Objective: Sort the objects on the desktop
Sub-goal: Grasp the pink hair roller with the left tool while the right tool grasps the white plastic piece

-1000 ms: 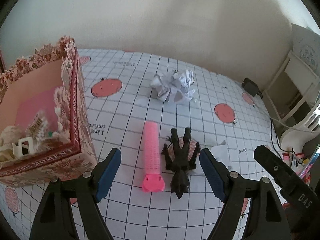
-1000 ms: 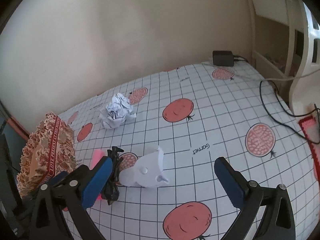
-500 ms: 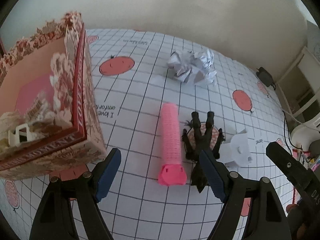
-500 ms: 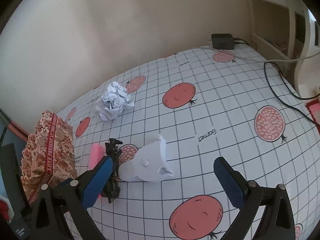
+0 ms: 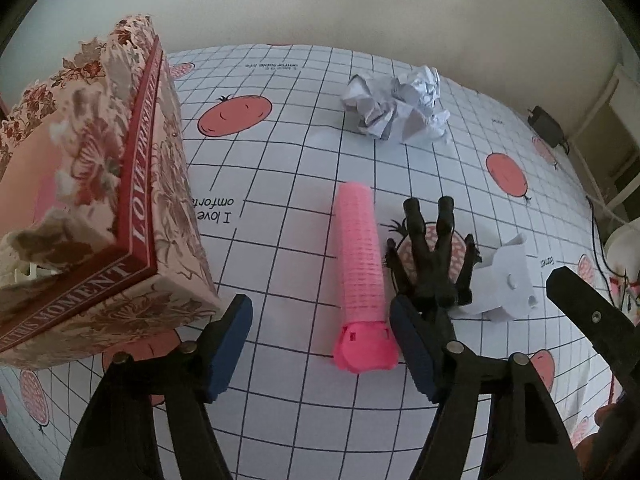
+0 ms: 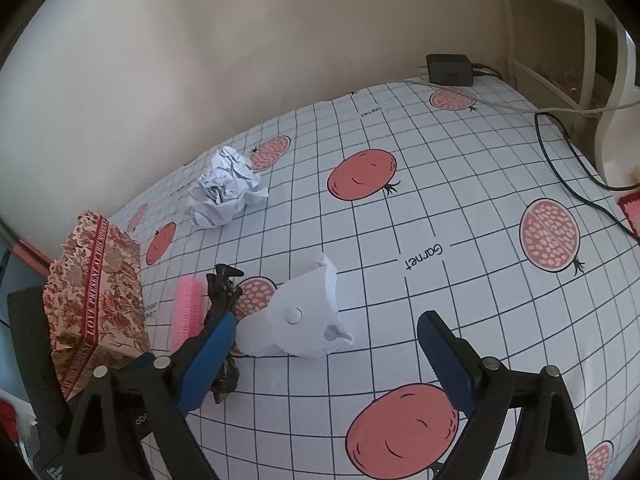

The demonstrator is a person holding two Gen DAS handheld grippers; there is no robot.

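Two grippers over the gridded tablecloth [image 6: 460, 184], both narrowing, neither pressing anything yet. Left gripper [image 5: 320, 344] straddles the pink ribbed tube [image 5: 360, 268]; its right pad covers the black claw clip's [image 5: 434, 256] near end. Right gripper [image 6: 328, 356] brackets the white plastic piece [image 6: 300, 320], untouched. Floral box [image 5: 100, 216] cut off left, contents unclear. Crumpled paper [image 5: 400, 110] lies well apart.

Counter [image 5: 280, 220], grid cloth with fruit print: floral box [image 5: 132, 240] left, pink roller [image 5: 360, 264], black claw clip [image 5: 436, 264], white plastic piece [image 6: 304, 320], crumpled paper [image 5: 400, 108], black adapter [image 6: 450, 70].
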